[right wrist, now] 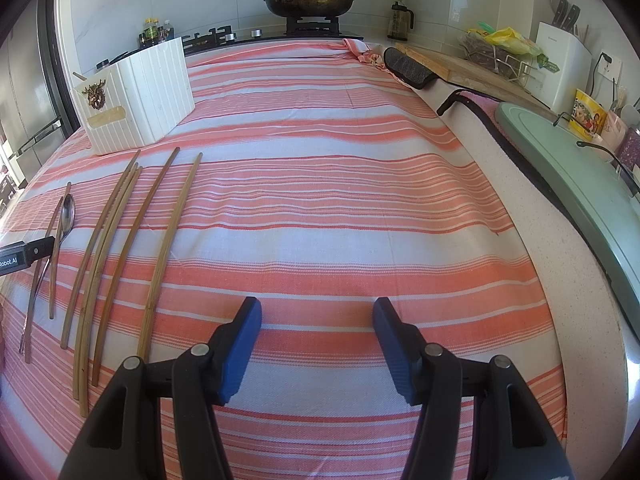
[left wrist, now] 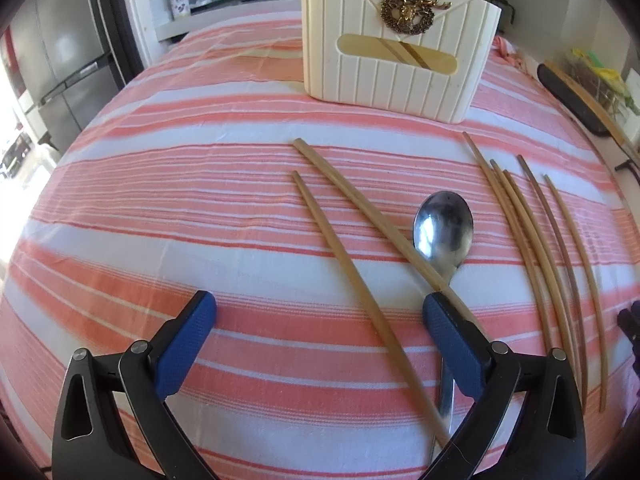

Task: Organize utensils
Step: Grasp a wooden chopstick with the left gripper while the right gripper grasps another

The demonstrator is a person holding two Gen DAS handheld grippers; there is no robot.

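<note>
A cream ribbed utensil holder [left wrist: 396, 46] with a gold deer emblem stands at the far side of the striped cloth; it also shows in the right wrist view [right wrist: 138, 94]. Two wooden chopsticks [left wrist: 352, 276] lie in front of my left gripper [left wrist: 320, 312], which is open and empty just above them. A steel spoon [left wrist: 443, 226] lies beside its right finger. Several more chopsticks [left wrist: 532, 240] lie to the right, also in the right wrist view [right wrist: 120, 248]. My right gripper [right wrist: 318, 318] is open and empty over bare cloth, right of those chopsticks.
A pink-and-white striped cloth [right wrist: 340, 200] covers the counter. A frying pan [right wrist: 310, 0] sits on the stove behind. A green lid [right wrist: 580, 168], cutting board [right wrist: 460, 64] and white knife block [right wrist: 560, 64] stand at the right. A fridge [left wrist: 60, 60] is at the left.
</note>
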